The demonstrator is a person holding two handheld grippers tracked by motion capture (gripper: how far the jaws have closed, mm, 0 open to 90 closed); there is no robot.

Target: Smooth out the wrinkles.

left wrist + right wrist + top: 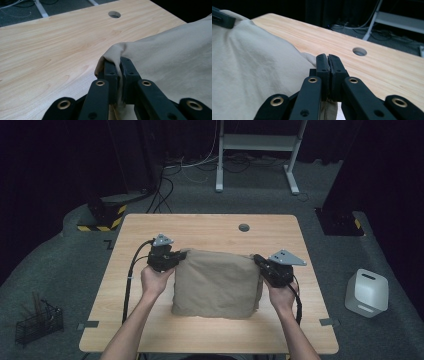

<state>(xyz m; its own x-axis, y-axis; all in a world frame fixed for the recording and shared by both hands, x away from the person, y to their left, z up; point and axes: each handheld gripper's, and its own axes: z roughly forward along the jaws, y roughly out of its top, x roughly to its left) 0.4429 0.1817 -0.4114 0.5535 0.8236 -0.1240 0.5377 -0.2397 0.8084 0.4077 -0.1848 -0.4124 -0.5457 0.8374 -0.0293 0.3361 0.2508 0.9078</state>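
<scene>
A beige cloth [216, 282] lies folded in the middle of the wooden table [210, 227]. My left gripper [181, 255] is shut on its far left corner; in the left gripper view the cloth [172, 55] bunches over the black jaws of that gripper [119, 60]. My right gripper [257, 260] is shut on the far right corner, and the right gripper view shows cloth [254, 70] pinched below the closed tips of the gripper [328, 57]. Both corners are lifted slightly above the table. The far tip of the left gripper [222, 18] shows at the cloth's other corner.
A round cable hole [243, 227] sits in the table's far middle. A white box [367, 292] stands on the floor at the right, a wire basket [37, 322] at the left. A white frame [257, 150] and cables [165, 185] lie beyond the table.
</scene>
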